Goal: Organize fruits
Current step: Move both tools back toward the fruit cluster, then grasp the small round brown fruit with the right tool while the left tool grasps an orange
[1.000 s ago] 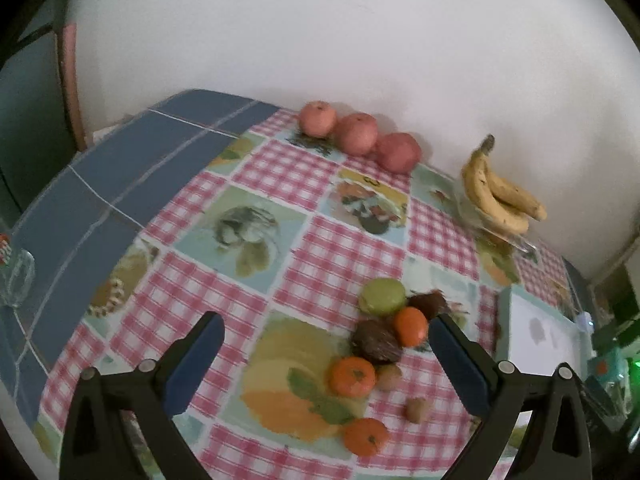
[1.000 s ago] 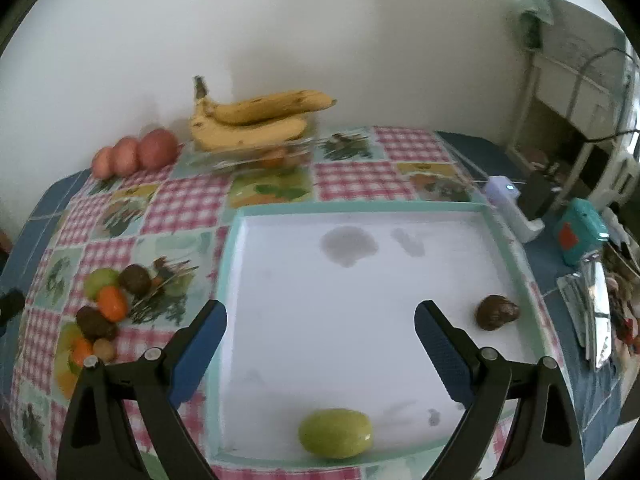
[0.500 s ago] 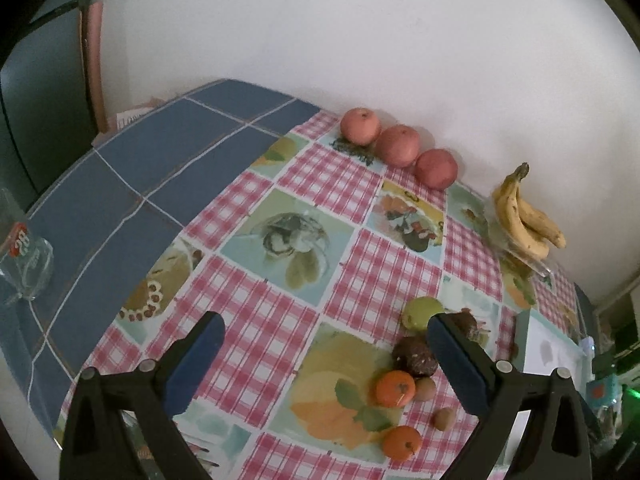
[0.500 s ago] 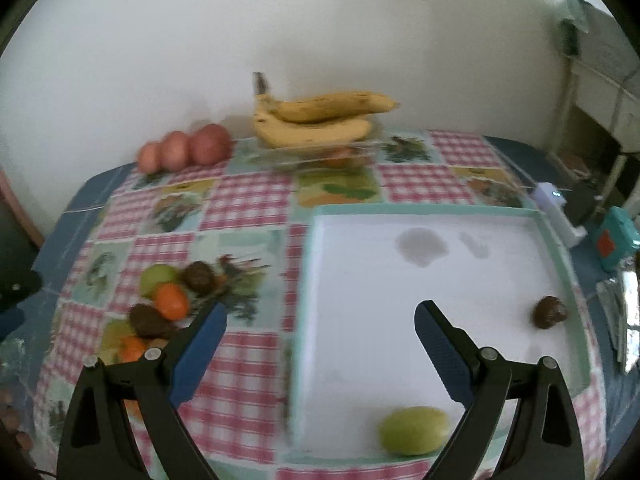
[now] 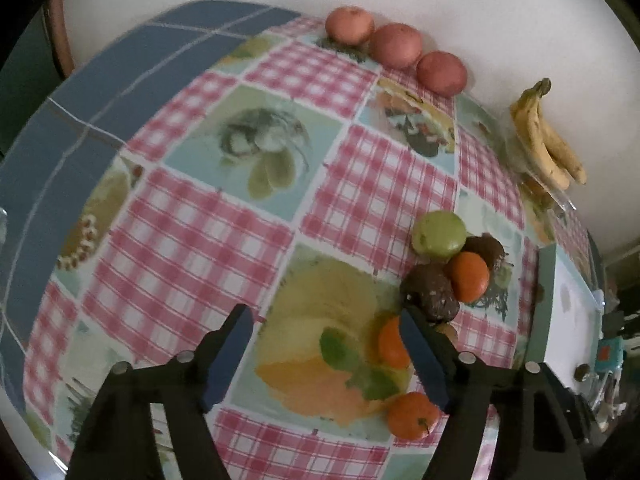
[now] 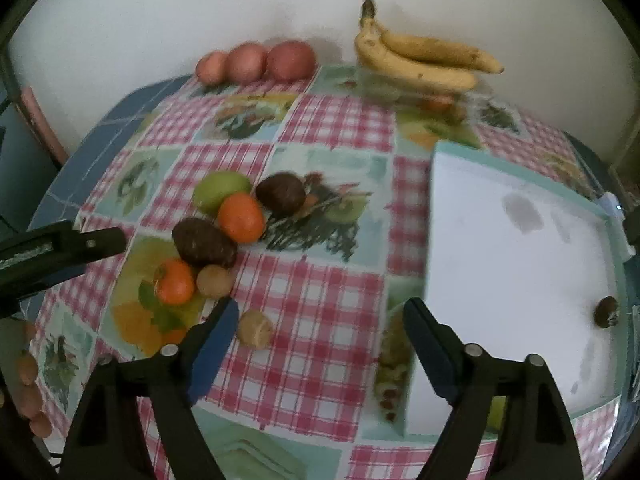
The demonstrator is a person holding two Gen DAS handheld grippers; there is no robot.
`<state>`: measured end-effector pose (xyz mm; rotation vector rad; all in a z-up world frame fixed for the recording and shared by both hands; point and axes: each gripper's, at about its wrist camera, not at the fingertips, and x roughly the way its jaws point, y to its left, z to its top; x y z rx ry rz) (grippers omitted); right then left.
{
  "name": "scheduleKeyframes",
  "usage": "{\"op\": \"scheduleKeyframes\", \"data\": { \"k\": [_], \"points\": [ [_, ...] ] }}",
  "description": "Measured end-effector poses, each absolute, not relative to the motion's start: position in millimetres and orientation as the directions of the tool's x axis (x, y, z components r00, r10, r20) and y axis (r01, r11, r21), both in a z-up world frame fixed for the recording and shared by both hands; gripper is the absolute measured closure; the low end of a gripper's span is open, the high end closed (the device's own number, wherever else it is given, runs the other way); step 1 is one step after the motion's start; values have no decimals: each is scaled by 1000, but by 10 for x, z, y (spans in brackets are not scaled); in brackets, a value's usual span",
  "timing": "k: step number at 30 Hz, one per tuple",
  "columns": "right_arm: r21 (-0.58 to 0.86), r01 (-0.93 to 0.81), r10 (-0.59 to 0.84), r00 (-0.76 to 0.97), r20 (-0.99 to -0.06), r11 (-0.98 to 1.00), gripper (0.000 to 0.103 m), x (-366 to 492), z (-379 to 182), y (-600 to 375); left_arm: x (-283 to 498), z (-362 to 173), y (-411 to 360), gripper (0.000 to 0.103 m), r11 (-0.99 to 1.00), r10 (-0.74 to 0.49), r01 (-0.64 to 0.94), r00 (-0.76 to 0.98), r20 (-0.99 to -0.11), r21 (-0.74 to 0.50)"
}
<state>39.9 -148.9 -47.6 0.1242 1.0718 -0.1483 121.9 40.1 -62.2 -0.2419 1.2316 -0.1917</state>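
Your left claw (image 5: pixel 326 350) gaping, empty, fruit pile (image 5: pixel 448 276) by its right finger, your right claw (image 6: pixel 316 338) gaping, empty, nut (image 6: pixel 255 329) beside its left finger, tray (image 6: pixel 516 280) right, bananas (image 6: pixel 420 60) far ahead on tabletop (image 6: pixel 320 280).

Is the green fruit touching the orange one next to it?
Touching. In the right wrist view the green fruit and the orange fruit press together with no tablecloth showing between them; the left wrist view shows them meeting too.

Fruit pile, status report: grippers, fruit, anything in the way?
Left gripper open, empty; right gripper open, empty. Fruit pile loose on the tablecloth, white tray holds one dark fruit. Nothing blocking the pile.
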Motion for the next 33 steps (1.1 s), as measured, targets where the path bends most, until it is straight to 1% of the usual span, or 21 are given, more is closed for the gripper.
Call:
{"op": "scheduleKeyframes", "data": {
  "k": [3,5,6,9,11,14,21,24,26,27,28,29,31,33],
  "points": [
    [24,159,-51,451,-891,987,25,427,-538,-1422,1215,-595,406,28,948,-305,13,327,-894,-318],
    [23,141,-41,437,-898,990,30,456,-578,-1373,1237,-576,404,28,945,-314,14,330,-890,-328],
    [21,132,-38,430,-902,991,31,470,-593,-1347,1241,-580,397,28,942,-320,14,329,-889,-334],
    [0,113,-47,412,-910,994,33,502,-644,-1272,1268,-632,350,28,925,-367,17,295,-882,-379],
    [-15,109,-58,399,-915,994,35,518,-683,-1257,1281,-669,295,28,921,-380,29,277,-882,-388],
    [-25,120,-69,383,-921,993,37,527,-744,-1282,1290,-720,198,28,925,-376,51,255,-891,-376],
    [-24,140,-76,379,-922,990,38,517,-796,-1381,1273,-815,28,28,935,-355,94,216,-910,-342],
    [-28,139,-79,380,-921,990,43,492,-803,-1394,1257,-821,-23,28,938,-345,121,212,-914,-326],
    [-26,139,-78,382,-921,990,48,477,-805,-1399,1260,-828,-43,29,941,-334,128,213,-918,-313],
    [-26,139,-78,385,-920,990,50,468,-808,-1407,1255,-828,-47,35,945,-322,133,216,-922,-299],
    [-26,141,-79,386,-919,990,55,474,-810,-1408,1250,-826,-56,37,948,-312,141,222,-924,-286],
    [-26,145,-81,388,-918,989,58,464,-812,-1420,1245,-826,-54,42,945,-319,145,219,-922,-293],
    [-18,151,-76,390,-918,988,60,457,-822,-1444,1243,-827,-61,52,935,-348,150,207,-914,-322],
    [-19,151,-77,391,-917,988,62,464,-819,-1454,1243,-836,-86,56,930,-359,157,202,-911,-332]
  ]
}}
